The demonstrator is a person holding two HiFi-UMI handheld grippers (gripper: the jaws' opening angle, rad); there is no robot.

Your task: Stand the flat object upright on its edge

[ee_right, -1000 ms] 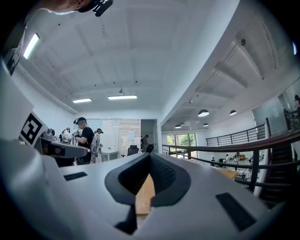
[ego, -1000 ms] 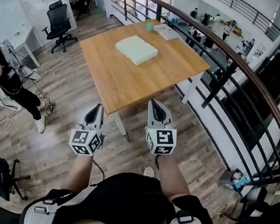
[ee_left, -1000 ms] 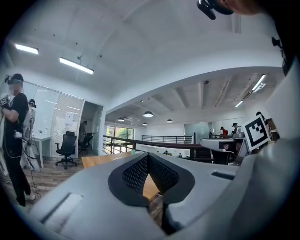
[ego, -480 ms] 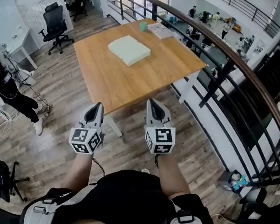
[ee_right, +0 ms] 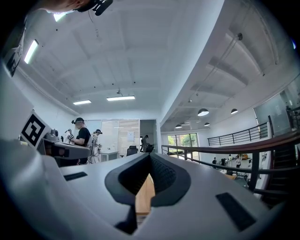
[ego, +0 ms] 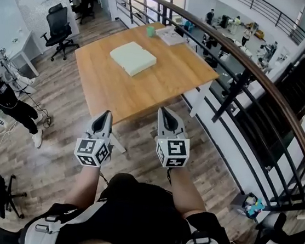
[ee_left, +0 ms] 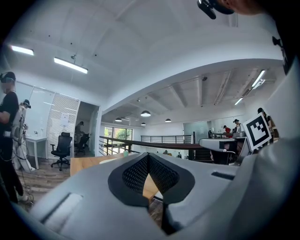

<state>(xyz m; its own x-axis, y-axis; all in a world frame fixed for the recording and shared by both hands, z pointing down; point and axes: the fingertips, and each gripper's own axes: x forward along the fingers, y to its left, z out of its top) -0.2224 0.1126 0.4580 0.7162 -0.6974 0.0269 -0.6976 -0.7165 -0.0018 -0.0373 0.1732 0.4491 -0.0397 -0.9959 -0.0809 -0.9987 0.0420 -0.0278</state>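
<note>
Only your head view shows the pale green flat square slab (ego: 132, 58), lying flat on the square wooden surface (ego: 145, 93), well ahead of you; each claw's own view shows only its closed, empty tips; two claws, left claw (ego: 104, 117) and right claw (ego: 165, 113); one slab, one small green cup (ego: 150, 30), one white booklet (ego: 172, 35) at the far edge; a dark curved railing (ego: 242, 63) runs beside the surface.
</note>
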